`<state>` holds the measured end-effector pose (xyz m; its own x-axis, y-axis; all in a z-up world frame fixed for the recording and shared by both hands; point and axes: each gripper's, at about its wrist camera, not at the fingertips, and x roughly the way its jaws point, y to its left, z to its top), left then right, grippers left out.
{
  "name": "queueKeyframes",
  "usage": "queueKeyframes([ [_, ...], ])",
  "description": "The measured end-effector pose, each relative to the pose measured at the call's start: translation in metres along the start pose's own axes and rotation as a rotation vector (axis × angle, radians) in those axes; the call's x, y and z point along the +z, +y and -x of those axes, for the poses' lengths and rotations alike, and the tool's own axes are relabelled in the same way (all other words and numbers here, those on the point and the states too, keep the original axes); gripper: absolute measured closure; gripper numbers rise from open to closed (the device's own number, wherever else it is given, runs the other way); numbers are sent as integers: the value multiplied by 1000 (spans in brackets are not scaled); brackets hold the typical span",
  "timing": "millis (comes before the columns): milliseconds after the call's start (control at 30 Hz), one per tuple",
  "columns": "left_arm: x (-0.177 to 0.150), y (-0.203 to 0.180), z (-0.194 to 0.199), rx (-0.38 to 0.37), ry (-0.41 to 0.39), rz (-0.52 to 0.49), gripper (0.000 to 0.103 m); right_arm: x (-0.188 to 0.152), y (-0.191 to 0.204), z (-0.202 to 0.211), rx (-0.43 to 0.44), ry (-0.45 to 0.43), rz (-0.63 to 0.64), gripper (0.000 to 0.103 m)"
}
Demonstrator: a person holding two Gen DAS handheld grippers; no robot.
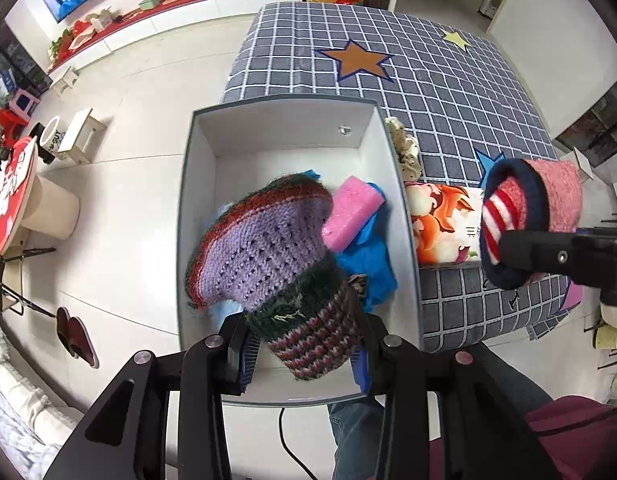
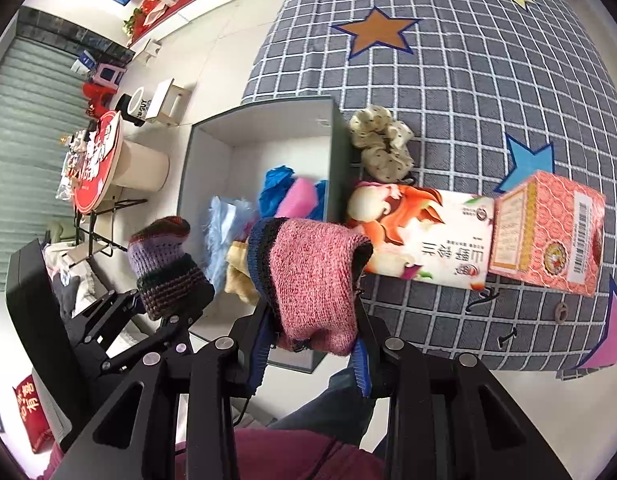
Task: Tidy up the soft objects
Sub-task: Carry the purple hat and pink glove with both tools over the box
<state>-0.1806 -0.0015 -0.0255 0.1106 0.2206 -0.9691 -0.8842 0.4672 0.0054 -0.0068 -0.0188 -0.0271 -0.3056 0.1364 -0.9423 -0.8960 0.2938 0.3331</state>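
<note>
**Both grippers loaded, over and beside the box**

L gripper (image 1: pixel 304 354): I have its jaws clamped on the ribbed cuff of a purple knit hat (image 1: pixel 264 256); hat hangs over the open white storage box (image 1: pixel 284 130). In box: pink sponge (image 1: pixel 350 216), blue cloth (image 1: pixel 368 264), pale-blue fluffy item (image 2: pixel 224 224) and a tan piece, type unclear.

R gripper (image 2: pixel 312 350): jaws clamped on a pink knit item (image 2: pixel 314 280) w/ navy rim; in the left wrist view it shows a red-white striped lining. It sits at the box's right wall, above the table edge.

Table w/ grey check cloth (image 2: pixel 448 92): dotted cream scrunchie (image 2: pixel 382 142) touching the box's outer wall; printed tissue pack (image 2: pixel 424 236) just beside it, orange carton (image 2: pixel 548 232) against the pack.
</note>
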Motion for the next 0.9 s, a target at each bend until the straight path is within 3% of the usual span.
queueKeyframes([
  [233,-5,17,3,-14,-9,43,62,-1,23,-5,-23,14,55,68],
  [900,-1,20,5,-50,-31,37,62,4,41,-4,-62,15,87,68],
])
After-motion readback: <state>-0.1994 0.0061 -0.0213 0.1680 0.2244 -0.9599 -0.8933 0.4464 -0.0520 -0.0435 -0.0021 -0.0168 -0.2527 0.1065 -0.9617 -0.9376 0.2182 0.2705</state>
